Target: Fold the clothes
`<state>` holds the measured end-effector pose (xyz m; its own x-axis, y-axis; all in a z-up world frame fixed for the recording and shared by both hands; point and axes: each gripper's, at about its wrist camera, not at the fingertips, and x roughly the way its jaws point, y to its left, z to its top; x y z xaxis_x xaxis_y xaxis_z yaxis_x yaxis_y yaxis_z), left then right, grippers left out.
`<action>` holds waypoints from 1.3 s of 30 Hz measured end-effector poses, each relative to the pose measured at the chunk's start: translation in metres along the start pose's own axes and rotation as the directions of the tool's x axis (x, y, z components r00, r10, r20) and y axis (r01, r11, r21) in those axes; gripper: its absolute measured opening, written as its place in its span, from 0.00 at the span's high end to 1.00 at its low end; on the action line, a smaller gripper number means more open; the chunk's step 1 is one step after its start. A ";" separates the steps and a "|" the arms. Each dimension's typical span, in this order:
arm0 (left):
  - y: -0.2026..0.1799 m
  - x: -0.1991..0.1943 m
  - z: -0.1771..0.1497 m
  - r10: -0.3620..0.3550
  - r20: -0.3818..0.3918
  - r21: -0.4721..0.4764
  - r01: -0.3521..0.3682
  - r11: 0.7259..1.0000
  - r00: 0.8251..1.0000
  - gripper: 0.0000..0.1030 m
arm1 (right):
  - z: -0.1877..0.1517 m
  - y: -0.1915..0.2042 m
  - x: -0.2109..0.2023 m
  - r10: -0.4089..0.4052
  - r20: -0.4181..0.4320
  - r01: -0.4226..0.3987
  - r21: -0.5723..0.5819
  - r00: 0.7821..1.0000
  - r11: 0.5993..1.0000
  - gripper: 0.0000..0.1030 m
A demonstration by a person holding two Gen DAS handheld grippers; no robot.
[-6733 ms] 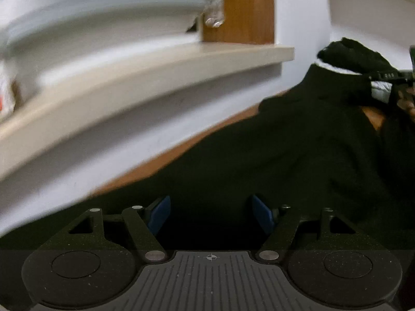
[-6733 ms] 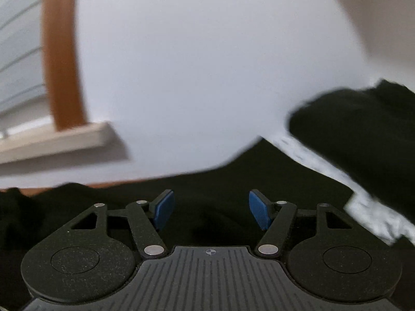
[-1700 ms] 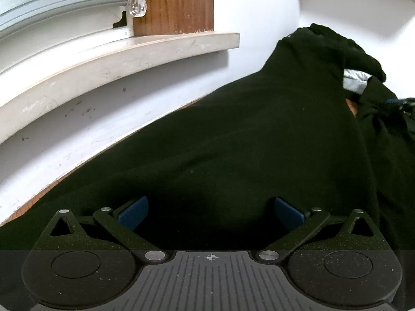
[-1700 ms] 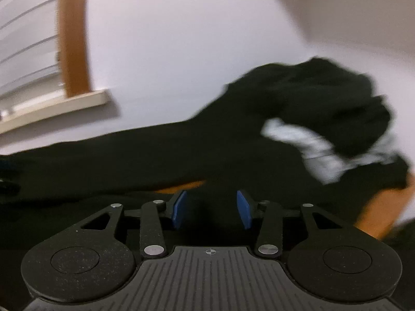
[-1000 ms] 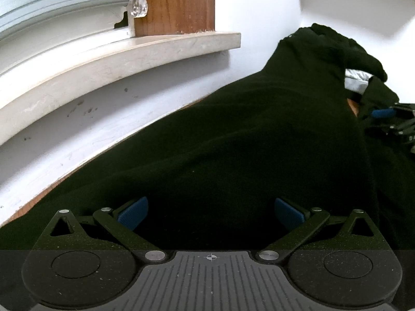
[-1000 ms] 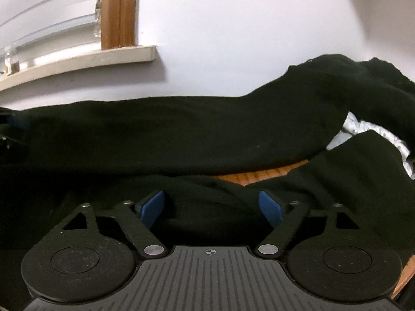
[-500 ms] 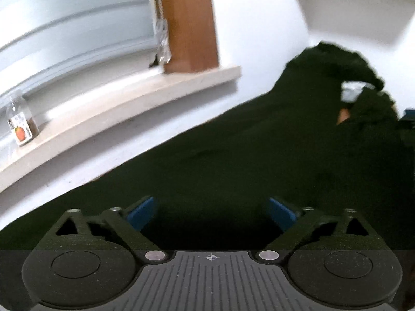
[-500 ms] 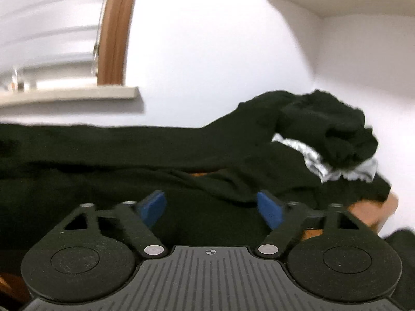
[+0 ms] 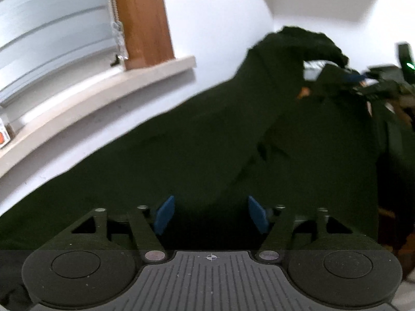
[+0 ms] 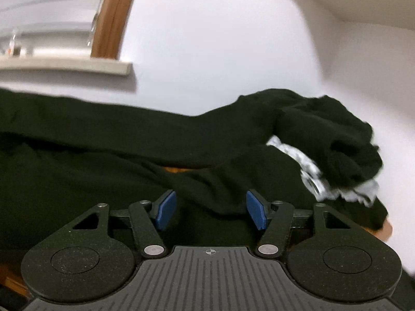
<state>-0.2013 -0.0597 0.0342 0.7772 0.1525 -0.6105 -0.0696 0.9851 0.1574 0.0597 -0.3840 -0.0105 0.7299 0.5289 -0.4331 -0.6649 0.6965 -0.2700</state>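
A black garment (image 9: 207, 142) is spread long across a wooden table, its far end bunched up in a heap (image 10: 332, 134). My left gripper (image 9: 211, 215) hovers low over the garment's near part, open with the jaws partly drawn in and black cloth between the blue pads (image 9: 164, 213). My right gripper (image 10: 211, 212) is open the same way over a raised fold of the garment (image 10: 103, 160). In the left wrist view the right gripper (image 9: 363, 77) shows blurred at the far right, above the cloth.
A white wall and a pale window sill (image 9: 103, 90) with a wooden frame (image 9: 142, 20) run behind the table. A white-grey patterned cloth (image 10: 306, 165) lies under the black heap. Bare table wood (image 10: 386, 226) shows at the right. A small bottle (image 9: 2, 132) stands on the sill.
Both grippers rose and tilted up from the cloth over the last second. Their jaws, wide apart half a second ago, have narrowed around black cloth. The right gripper has swung towards the heap.
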 end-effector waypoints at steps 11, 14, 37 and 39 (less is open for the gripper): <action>0.009 -0.009 -0.012 -0.025 0.061 -0.040 0.027 0.999 0.998 0.95 | 0.007 -0.019 0.034 -0.032 -0.090 0.030 -0.019 0.995 0.999 0.96; 0.013 -0.030 -0.011 -0.037 0.148 -0.084 0.050 0.995 0.988 0.98 | 0.016 -0.027 0.002 -0.087 -0.004 0.087 -0.016 0.996 0.996 0.96; 0.076 0.005 -0.026 -0.047 0.092 -0.280 0.072 0.957 0.995 0.93 | 0.030 -0.085 0.000 -0.092 0.079 0.063 0.315 0.993 0.947 0.54; 0.080 0.012 -0.030 -0.058 0.069 -0.292 0.076 0.953 0.996 0.91 | 0.015 -0.098 -0.003 -0.101 0.038 0.080 0.363 0.994 0.928 0.54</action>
<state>-0.2163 0.0235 0.0165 0.8211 0.0888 -0.5638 -0.1899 0.9740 -0.1232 0.1249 -0.4473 0.0300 0.7986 0.4743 -0.3705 -0.5013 0.8649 0.0266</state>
